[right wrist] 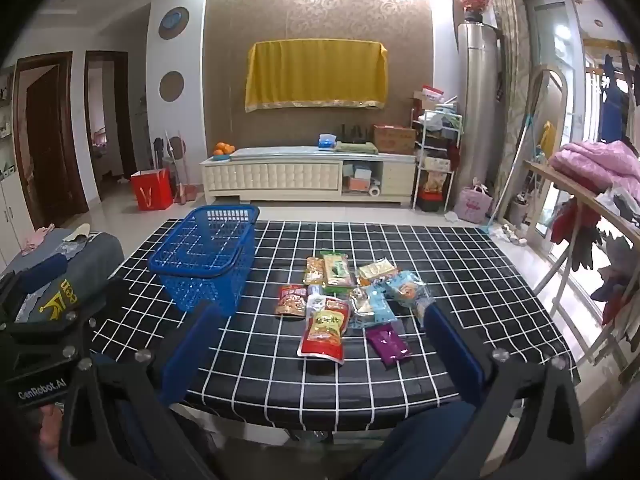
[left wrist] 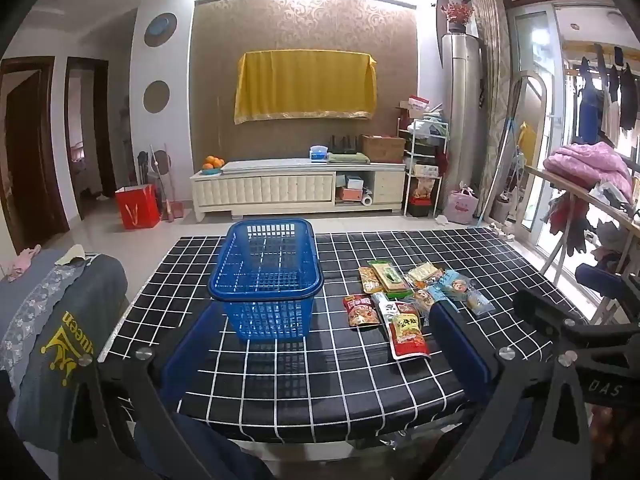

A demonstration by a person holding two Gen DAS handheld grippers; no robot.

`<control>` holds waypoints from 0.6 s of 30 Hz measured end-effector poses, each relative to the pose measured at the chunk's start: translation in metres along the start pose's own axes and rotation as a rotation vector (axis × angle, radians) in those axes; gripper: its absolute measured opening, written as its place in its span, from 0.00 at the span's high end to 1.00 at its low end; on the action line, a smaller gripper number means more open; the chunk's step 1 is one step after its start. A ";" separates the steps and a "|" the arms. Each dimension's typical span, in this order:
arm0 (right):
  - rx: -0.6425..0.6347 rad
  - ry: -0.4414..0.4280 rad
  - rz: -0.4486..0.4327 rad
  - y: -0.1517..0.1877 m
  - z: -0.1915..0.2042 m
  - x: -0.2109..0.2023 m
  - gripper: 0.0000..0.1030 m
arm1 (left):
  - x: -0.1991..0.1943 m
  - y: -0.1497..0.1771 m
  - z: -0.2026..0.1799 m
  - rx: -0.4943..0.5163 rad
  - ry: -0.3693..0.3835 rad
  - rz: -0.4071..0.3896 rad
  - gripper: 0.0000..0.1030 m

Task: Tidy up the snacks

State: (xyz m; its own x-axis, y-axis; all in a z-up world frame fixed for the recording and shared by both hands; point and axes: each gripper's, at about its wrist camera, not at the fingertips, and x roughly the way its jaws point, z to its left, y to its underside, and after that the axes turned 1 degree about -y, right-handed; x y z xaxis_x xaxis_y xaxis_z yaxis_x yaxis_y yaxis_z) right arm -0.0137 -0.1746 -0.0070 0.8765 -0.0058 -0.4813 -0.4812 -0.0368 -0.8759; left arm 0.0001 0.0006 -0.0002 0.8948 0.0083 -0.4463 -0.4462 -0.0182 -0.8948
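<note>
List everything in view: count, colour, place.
basket: 1, blue, empty, on table left of packets
snack packets: about a dozen, mixed colours, loose pile at table centre-right
red pouch: 1, nearest in pile
purple packet: 1, right of red pouch
table: 1, black cloth with white grid
TV stand: 1, cream, far wall
oranges: a few, on TV stand, left end
red bag: 1, on floor
left gripper: fingers blue, open, empty
right gripper: fingers blue, open, empty

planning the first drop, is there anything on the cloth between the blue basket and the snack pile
No: in both wrist views only bare checked tablecloth separates the blue basket from the snack pile.
</note>
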 end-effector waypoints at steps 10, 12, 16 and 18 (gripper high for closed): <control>-0.011 -0.004 0.006 0.001 0.003 0.002 0.00 | 0.000 0.005 -0.001 -0.001 -0.003 0.005 0.00; -0.010 -0.005 0.007 0.000 0.002 0.002 0.00 | -0.001 0.005 0.001 -0.004 -0.002 0.002 0.00; -0.013 -0.006 0.010 0.000 0.003 0.004 0.00 | -0.004 0.007 0.001 -0.002 -0.004 0.002 0.00; -0.013 -0.008 0.010 0.000 0.003 0.004 0.00 | 0.002 0.001 0.003 -0.008 0.003 0.014 0.00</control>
State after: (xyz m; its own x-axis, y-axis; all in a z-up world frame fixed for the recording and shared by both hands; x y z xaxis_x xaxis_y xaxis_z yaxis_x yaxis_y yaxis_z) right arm -0.0106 -0.1716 -0.0092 0.8716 0.0013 -0.4903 -0.4896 -0.0503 -0.8705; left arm 0.0013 0.0032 -0.0023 0.8884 0.0050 -0.4590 -0.4588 -0.0259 -0.8882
